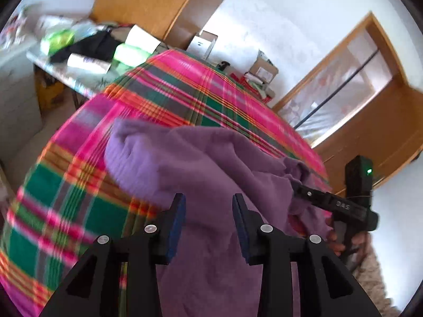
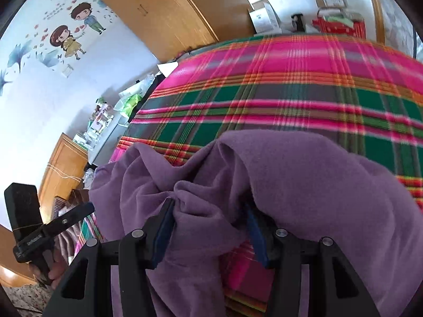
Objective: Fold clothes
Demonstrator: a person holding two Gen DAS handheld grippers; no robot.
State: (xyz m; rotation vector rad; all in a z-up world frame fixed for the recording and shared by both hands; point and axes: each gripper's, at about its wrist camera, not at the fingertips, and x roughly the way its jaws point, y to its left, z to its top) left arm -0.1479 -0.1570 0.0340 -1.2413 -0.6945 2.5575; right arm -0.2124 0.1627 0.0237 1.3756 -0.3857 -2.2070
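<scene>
On the bed, over a bright checked cover [image 1: 185, 84] of pink, green and orange, we see a soft purple garment [image 1: 190, 158] lying in a crumpled heap. It sits near the edge closest to us.

Our left gripper [image 1: 208, 219] hangs just above the purple cloth. Its two black fingers with blue pads [image 1: 176, 227] stand apart, and nothing is between them. The cloth lies below the gap, and we do not see the pads touching it.

Our right gripper [image 2: 208, 227] is pushed into the folds of the same garment [image 2: 290, 174]. Its fingers are spread wide, and a bunched lump of purple cloth sits between the blue pads [image 2: 164, 227]. The left pad touches the cloth. The right pad is partly hidden under a fold, so we cannot tell if both sides are squeezing.

From the left camera we also see the right gripper's finger [image 1: 312, 195] going into the cloth at the right side of the heap, with a hand [image 1: 341, 240] holding its handle.

Beyond the bed there is a wooden wardrobe [image 2: 158, 10], a messy table [image 1: 74, 60] and some boxes [image 1: 261, 70] by the white wall.
</scene>
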